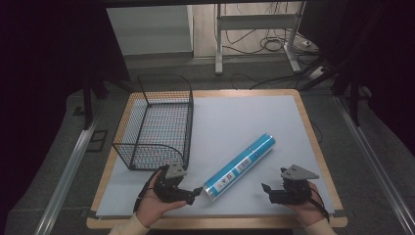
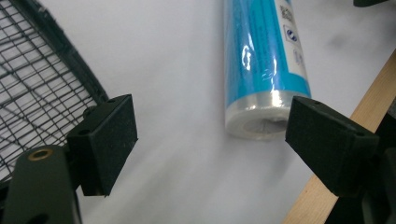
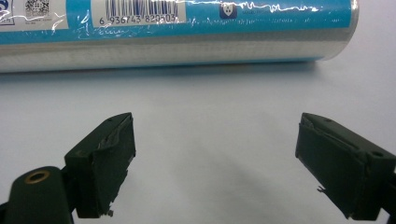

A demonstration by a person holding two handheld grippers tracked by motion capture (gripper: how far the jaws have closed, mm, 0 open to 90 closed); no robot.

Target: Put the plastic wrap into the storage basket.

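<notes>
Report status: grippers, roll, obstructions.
Left gripper open at blue roll's near end. Right gripper open, beside it. Wire basket empty, left. Nothing between.

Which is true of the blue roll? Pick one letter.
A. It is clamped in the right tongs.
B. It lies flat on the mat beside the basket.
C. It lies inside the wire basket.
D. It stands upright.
B: the blue roll lies on its side on the mat, right of the wire basket, with both tongs open and off it.
</notes>
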